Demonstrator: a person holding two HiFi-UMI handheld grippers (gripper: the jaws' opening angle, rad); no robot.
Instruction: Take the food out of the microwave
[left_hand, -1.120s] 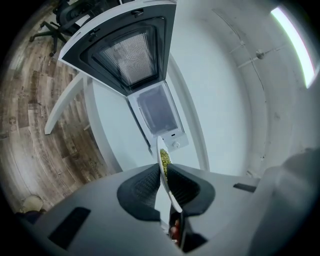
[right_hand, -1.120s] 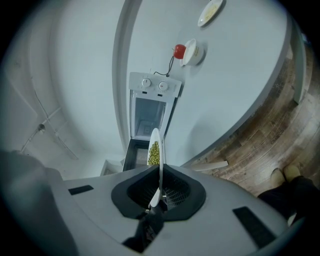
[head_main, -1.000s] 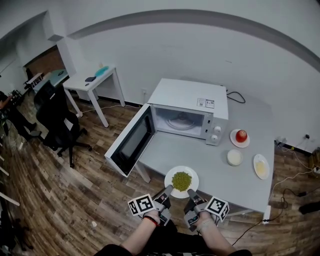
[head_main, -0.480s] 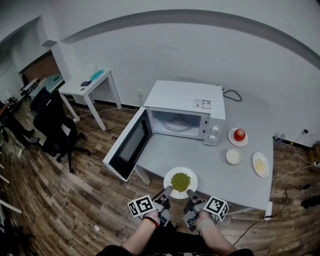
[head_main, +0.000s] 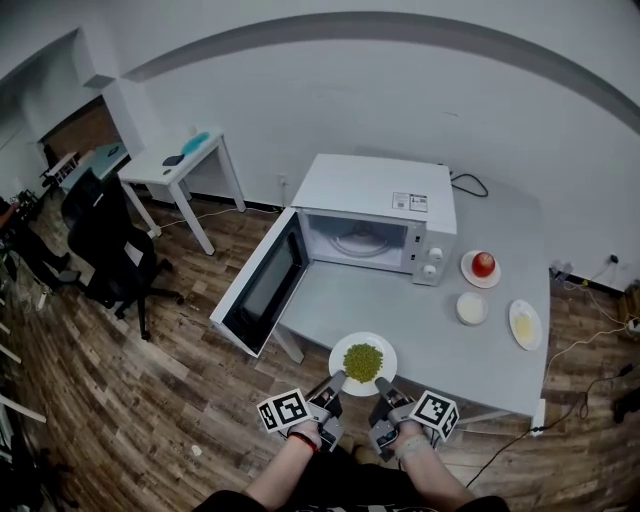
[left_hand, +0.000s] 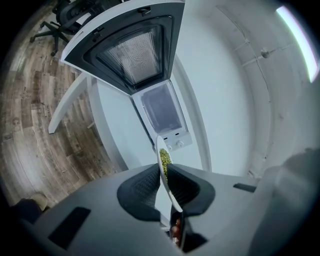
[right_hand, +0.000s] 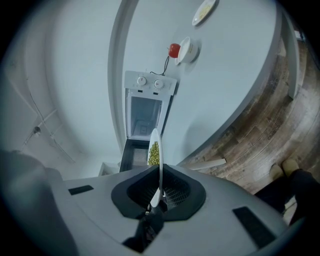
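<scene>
A white plate of green peas (head_main: 363, 362) rests near the front edge of the grey table (head_main: 440, 350), in front of the white microwave (head_main: 380, 215). The microwave's door (head_main: 262, 285) hangs wide open to the left, and its cavity shows only the glass turntable. My left gripper (head_main: 333, 383) is shut on the plate's near left rim and my right gripper (head_main: 385, 388) on its near right rim. In the left gripper view the plate (left_hand: 163, 159) runs edge-on between the pads of the left gripper (left_hand: 162, 169). The right gripper view shows the plate (right_hand: 155, 149) clamped in the right gripper (right_hand: 160, 171).
To the right of the microwave lie a small plate with a red apple (head_main: 483, 267), a white bowl (head_main: 471, 308) and a plate of pale food (head_main: 524, 325). The open door overhangs the table's left edge. An office chair (head_main: 115, 245) and a small white desk (head_main: 185, 160) stand far left.
The head view shifts a little. The plate and both grippers keep their places.
</scene>
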